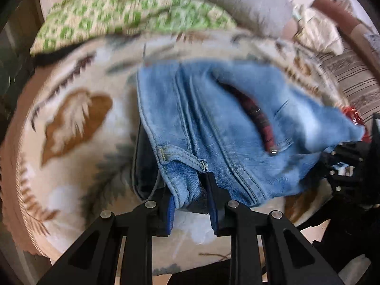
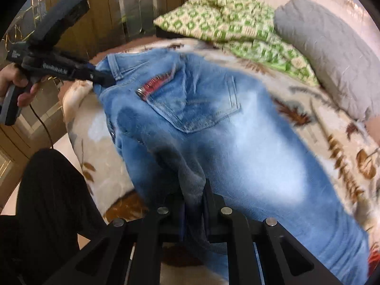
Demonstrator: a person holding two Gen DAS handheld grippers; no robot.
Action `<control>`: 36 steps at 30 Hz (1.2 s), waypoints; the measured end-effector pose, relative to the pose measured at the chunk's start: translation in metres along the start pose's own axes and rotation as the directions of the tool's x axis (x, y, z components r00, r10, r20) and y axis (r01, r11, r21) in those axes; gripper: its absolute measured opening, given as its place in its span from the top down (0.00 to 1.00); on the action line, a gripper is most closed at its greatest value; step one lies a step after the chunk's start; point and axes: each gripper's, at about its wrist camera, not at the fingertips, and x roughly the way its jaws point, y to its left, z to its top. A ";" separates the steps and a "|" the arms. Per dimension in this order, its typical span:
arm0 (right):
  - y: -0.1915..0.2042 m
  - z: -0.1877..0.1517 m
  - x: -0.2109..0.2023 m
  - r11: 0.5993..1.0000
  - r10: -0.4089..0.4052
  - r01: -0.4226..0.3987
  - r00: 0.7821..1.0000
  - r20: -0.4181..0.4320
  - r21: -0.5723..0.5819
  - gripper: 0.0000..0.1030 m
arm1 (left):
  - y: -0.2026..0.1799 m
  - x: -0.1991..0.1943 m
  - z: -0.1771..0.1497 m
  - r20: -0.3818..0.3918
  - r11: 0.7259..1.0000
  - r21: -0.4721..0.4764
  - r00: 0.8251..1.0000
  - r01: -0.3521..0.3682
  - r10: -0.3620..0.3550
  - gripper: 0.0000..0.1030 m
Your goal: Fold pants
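Light blue jeans lie spread on a bed, back pocket up, with a red patch at the pocket's top edge. My right gripper is shut on a bunched fold of denim at the near edge. My left gripper is shut on the waistband by a belt loop; the jeans stretch away from it. In the right wrist view the left gripper clamps the waistband corner at upper left, held by a hand. The right gripper's black body shows at the denim's right edge.
The bed has a cream bedspread with brown leaf prints. A green-patterned pillow and a grey pillow lie at its far side. A wooden wardrobe stands behind. The person's black-clad leg is by the bed's edge.
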 end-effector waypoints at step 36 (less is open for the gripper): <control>-0.104 -0.136 -0.120 0.693 -0.397 0.299 0.918 0.001 0.655 0.13 | -0.223 -0.003 0.098 0.167 0.913 0.392 0.967 0.111 -0.190 0.00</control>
